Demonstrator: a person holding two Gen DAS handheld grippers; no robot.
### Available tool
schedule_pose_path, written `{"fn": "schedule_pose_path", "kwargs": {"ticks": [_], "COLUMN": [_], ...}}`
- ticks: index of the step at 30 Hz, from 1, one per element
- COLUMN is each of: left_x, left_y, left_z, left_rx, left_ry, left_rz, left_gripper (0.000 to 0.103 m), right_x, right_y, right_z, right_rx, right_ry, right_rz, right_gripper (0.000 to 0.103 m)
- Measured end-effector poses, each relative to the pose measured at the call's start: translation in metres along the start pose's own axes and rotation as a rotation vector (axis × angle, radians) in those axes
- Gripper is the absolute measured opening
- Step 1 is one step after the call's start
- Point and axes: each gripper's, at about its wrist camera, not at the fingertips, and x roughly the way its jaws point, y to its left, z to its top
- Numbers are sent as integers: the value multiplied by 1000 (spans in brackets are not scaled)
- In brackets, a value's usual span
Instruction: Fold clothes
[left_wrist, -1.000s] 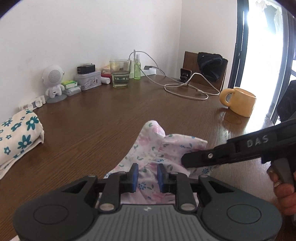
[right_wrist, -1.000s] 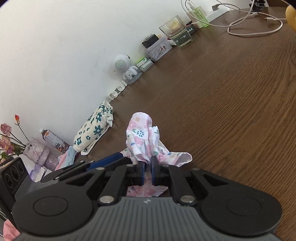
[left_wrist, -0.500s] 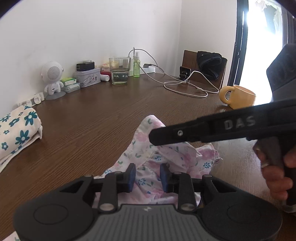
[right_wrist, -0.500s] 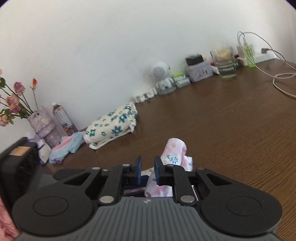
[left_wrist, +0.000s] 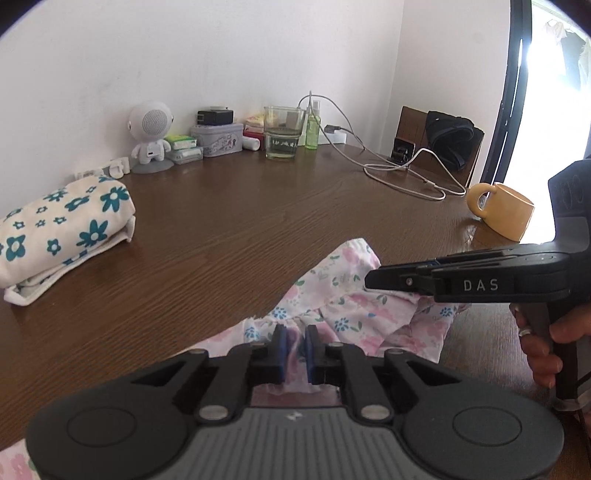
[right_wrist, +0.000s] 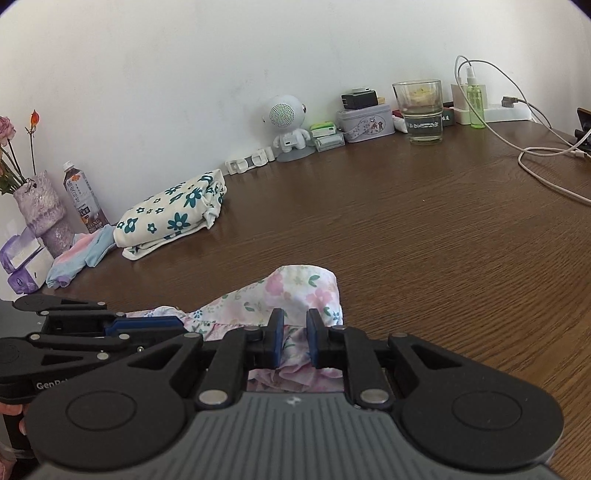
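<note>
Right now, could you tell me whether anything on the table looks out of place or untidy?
Only the pink floral garment, crumpled in a heap at the near edge between the two grippers, not yet folded. The blue-flowered cloth by the wall lies neatly folded, and the glass and yellow mug stand upright. Nothing is spilled.

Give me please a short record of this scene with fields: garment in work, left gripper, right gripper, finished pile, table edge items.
garment in work: pink floral garment, crumpled on the wooden table
left gripper: jaws just closing, pinching the fabric
right gripper: nearly shut on a fold of the same garment
finished pile: folded teal-flower cloth near the wall
table edge items: yellow mug, glass, white cable
</note>
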Motion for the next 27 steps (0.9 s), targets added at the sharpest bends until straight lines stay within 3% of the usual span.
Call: {"fn": "schedule_pose_path", "kwargs": {"ticks": [6, 13, 22, 27], "left_x": [-3, -27, -10, -18], "left_y": [0, 4, 16, 15], "left_z": [-2, 2, -6, -7], "left_rx": [-6, -31, -86, -102], "left_ry": [-5, -77, -16, -41], "left_rz": [-6, -3, 21, 25], "left_gripper": [10, 11, 11, 11], "right_x": [1, 1, 1, 1], "right_y": [0, 0, 5, 9], "right_z": [0, 0, -1, -1], "right_rx": [-13, -17, -44, -65], "right_ry": [1, 2, 4, 5], "right_rz": [-7, -10, -29, -43], "right_gripper": [13, 13, 13, 13]}}
